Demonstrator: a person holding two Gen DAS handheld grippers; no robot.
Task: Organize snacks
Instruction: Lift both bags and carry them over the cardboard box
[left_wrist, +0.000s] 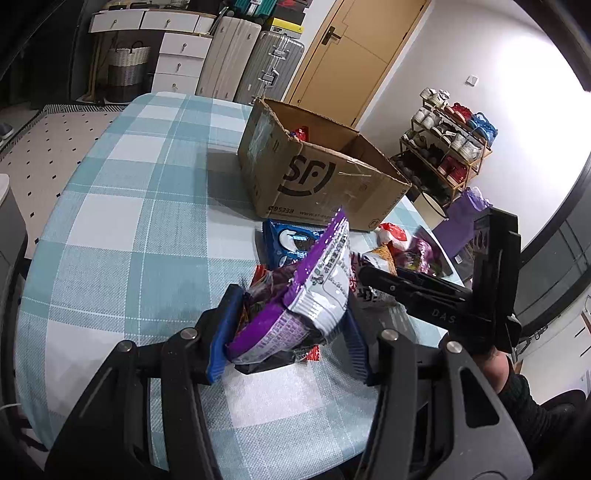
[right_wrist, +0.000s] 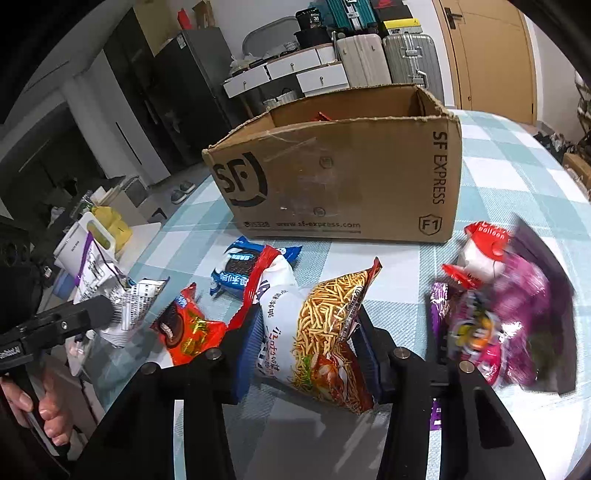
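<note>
Purple snack packet (left_wrist: 317, 288) clamped between left gripper (left_wrist: 291, 332) fingers, noodle snack bag (right_wrist: 325, 332) pinched between right gripper (right_wrist: 310, 350) fingers, cardboard box (right_wrist: 343, 177) behind on checked surface (left_wrist: 129, 221).

A home, plainly, a lived-in room doubling as storage. A table (left_wrist: 122, 206) in blue-and-white check cloth, a shoe rack (left_wrist: 448, 147) loaded with pairs against the white wall, a wooden door (left_wrist: 354, 51) beside it. Suitcases (left_wrist: 255, 66) stand in a row next to white drawers (left_wrist: 181, 59), a woven basket (left_wrist: 127, 68) nearby, slippers (right_wrist: 183, 192) on the floor, a dark fridge (right_wrist: 192, 85) behind.
</note>
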